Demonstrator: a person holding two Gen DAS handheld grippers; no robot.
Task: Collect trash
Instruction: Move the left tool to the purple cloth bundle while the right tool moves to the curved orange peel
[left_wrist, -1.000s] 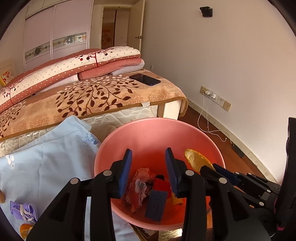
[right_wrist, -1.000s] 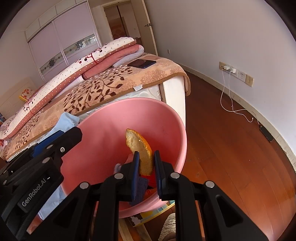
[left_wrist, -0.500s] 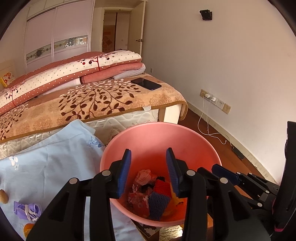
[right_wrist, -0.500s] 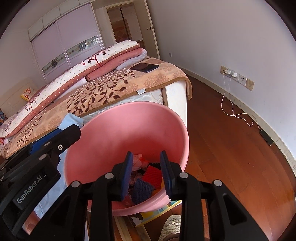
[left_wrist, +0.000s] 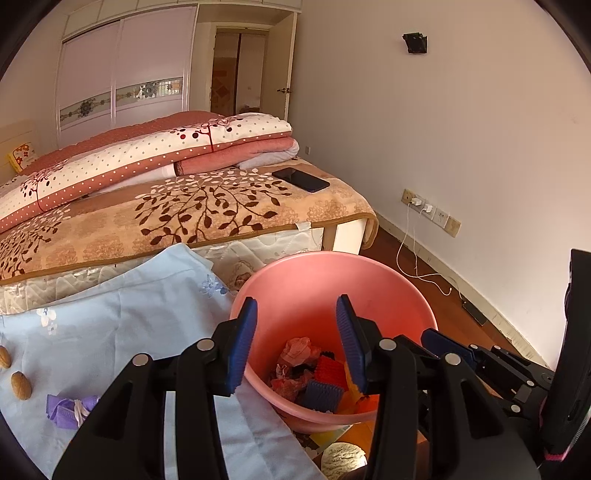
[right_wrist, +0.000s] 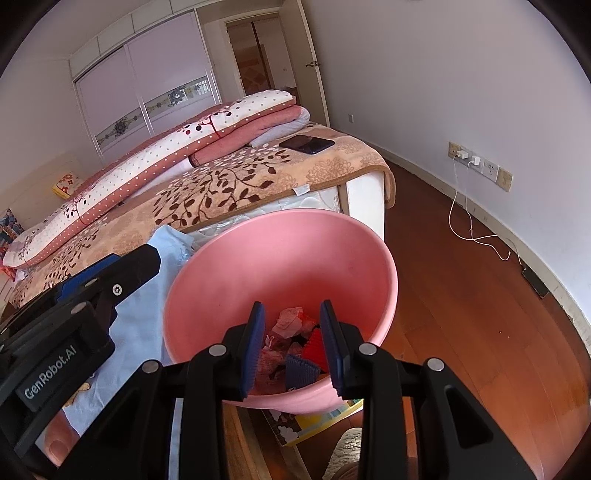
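Note:
A pink basin (left_wrist: 332, 273) stands by the bed's foot and holds crumpled wrappers (left_wrist: 297, 349), a red ridged piece (left_wrist: 328, 369) and a blue ridged piece (left_wrist: 323, 395). My left gripper (left_wrist: 297, 300) hangs above the basin's near rim. Its jaws are opening and nothing is between them. My right gripper (right_wrist: 291, 304) hovers over the same basin (right_wrist: 295, 236), open and empty, with the wrappers (right_wrist: 291, 317) below its fingers. To the left, a purple wrapper (left_wrist: 70, 406) and two brown nuts (left_wrist: 20, 384) lie on a light blue cloth (left_wrist: 129, 317).
The bed (left_wrist: 184, 214) with folded quilts and a dark phone (left_wrist: 301, 179) fills the back. A white charging cable (right_wrist: 476, 236) trails from wall sockets across the wooden floor (right_wrist: 461, 314). A yellow box (right_wrist: 317, 421) lies under the basin.
The right gripper let go of the orange-brown piece, which dropped into the basin, and its jaws spread. Both grippers pulled up and back from the basin. The left jaws widened.

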